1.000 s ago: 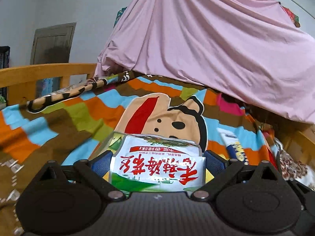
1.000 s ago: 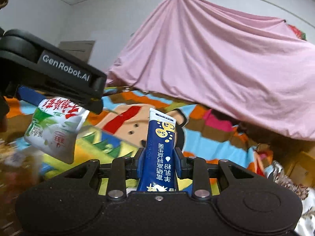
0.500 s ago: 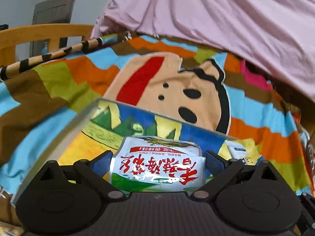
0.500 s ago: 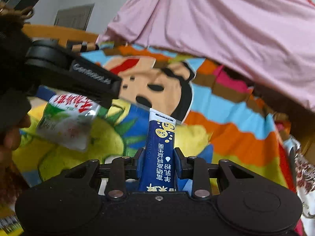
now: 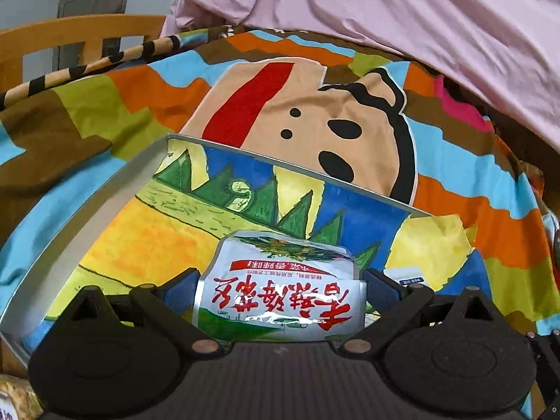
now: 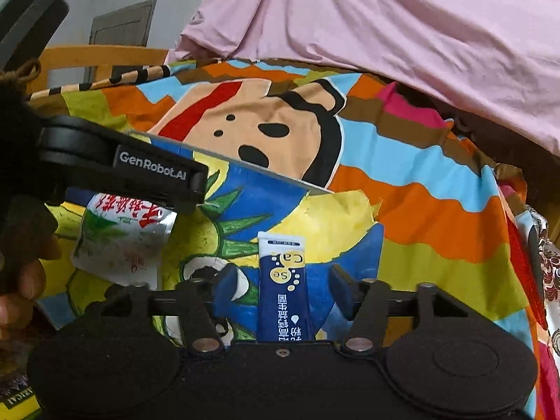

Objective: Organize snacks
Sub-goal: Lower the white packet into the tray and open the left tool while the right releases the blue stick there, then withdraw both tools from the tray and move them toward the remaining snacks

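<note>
Right wrist view: the right gripper (image 6: 283,287) stands spread wide, its blue pads clear of the blue sachet (image 6: 282,287) that lies between them on the painted tray (image 6: 245,171). The sachet's long axis runs along the fingers, its white sealed end pointing away toward the tray's far rim. The left gripper (image 5: 280,290) clamps the white snack packet (image 5: 280,297) above the tray, its red lettering upside down to the left wrist camera.

White-and-green snack packet (image 5: 276,301) carries red lettering; stick sachet (image 6: 284,290) is dark blue with yellow bubbles; blanket (image 5: 455,192) shows orange, blue, brown zigzags.
</note>
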Demonstrator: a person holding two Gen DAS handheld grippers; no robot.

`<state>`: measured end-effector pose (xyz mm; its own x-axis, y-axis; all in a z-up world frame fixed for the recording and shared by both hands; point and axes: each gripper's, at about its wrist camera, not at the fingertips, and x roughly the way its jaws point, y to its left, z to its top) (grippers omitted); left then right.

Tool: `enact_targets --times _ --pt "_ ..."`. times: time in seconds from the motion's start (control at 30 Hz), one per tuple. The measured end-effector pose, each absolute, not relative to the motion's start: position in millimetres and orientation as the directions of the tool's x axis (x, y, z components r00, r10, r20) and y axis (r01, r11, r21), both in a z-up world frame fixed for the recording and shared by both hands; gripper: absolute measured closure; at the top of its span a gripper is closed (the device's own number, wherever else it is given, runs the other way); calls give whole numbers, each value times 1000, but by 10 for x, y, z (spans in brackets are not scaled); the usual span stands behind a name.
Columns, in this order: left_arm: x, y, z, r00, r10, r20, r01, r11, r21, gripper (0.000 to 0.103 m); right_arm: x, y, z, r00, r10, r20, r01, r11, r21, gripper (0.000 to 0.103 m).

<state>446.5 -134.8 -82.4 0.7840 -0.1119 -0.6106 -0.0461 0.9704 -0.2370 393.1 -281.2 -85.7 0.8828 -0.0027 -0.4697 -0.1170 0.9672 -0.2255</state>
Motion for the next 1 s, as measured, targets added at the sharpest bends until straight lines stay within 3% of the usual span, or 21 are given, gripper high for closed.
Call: enact_targets --times 0.17,0.3,0.43,0.63,1.0 --pt "4353 -1265 -725 797 -128 -590 -40 964 -263 1 3836 -2853 -690 908 7 -420 -93 978 -186 16" --pt "4273 -1257 -586 811 -113 -574 -25 973 -228 1 3708 -2843 -564 930 -4 -367 -72 979 -193 13" --pt "4031 -1156 -392 853 -117 -509 -19 967 -254 1 3542 -2866 -462 950 2 -312 -62 982 -181 3" --pt "3551 -944 -116 905 -71 -419 -23 976 -215 0 3173 -2904 -244 972 29 -233 -60 990 -130 1" --pt "2567 -694 48 942 -11 -336 -29 993 -116 0 2414 -2714 51 980 59 -188 -84 988 -128 1"
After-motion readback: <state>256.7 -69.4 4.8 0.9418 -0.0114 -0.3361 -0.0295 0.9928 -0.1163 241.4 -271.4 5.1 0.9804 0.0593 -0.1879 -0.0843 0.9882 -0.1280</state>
